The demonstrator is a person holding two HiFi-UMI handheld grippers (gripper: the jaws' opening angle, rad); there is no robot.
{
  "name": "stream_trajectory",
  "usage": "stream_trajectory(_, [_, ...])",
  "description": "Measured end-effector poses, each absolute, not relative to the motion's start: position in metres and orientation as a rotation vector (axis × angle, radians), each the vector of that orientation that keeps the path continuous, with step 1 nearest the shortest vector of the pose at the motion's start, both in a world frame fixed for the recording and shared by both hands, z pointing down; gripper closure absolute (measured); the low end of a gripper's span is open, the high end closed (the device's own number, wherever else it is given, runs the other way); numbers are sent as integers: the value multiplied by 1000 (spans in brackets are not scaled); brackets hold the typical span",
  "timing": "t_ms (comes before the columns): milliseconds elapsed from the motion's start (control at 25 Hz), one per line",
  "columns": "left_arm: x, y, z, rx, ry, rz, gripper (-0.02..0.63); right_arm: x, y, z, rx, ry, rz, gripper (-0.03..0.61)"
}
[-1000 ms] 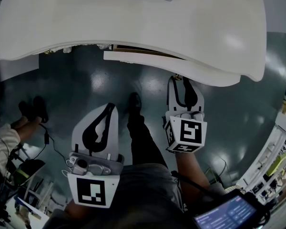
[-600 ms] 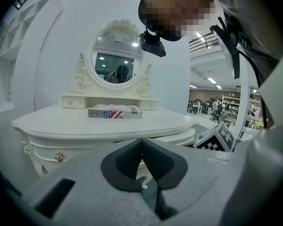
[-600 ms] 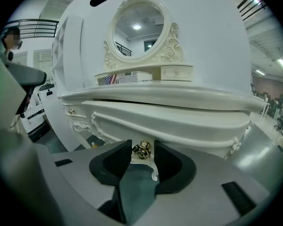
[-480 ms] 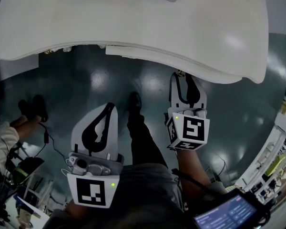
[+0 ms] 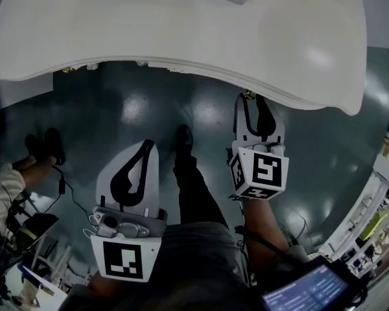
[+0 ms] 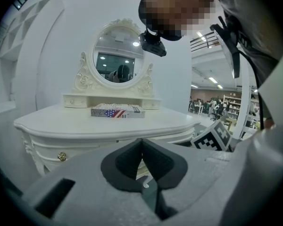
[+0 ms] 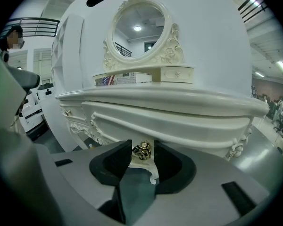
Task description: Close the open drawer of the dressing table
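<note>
The white dressing table (image 5: 181,31) fills the top of the head view. Its drawer front (image 7: 170,126) sits almost flush under the tabletop edge; only a thin strip (image 5: 181,69) shows from above. My right gripper (image 5: 249,99) reaches under the table's front right edge. In the right gripper view its jaws (image 7: 141,149) stand on either side of the drawer's gold knob (image 7: 142,150), closed on it. My left gripper (image 5: 146,146) hangs back over the floor, away from the table, its jaws (image 6: 141,142) shut with nothing between them.
A flag-printed book (image 6: 117,111) lies on the tabletop before the oval mirror (image 6: 115,60). Another gold knob (image 6: 62,157) marks the table's left side. My leg and shoe (image 5: 183,138) stand between the grippers. A person's feet (image 5: 45,148) and cables lie left; shelving (image 5: 382,206) stands right.
The drawer has slid in under the tabletop, from clearly sticking out to nearly flush. My right gripper moved forward with it. The left gripper has stayed put.
</note>
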State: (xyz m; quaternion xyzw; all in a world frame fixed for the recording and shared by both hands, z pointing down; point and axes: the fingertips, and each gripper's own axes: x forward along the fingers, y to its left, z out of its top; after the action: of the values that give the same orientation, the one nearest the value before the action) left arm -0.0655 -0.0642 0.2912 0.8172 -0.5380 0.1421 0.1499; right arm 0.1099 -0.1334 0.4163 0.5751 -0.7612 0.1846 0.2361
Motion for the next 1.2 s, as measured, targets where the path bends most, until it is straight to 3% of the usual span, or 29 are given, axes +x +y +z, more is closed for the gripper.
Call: stream_trajectory(1200, [-84, -66, 286, 2350, -1563, 406, 598, 106, -157, 410, 1635, -2086, 464, 445])
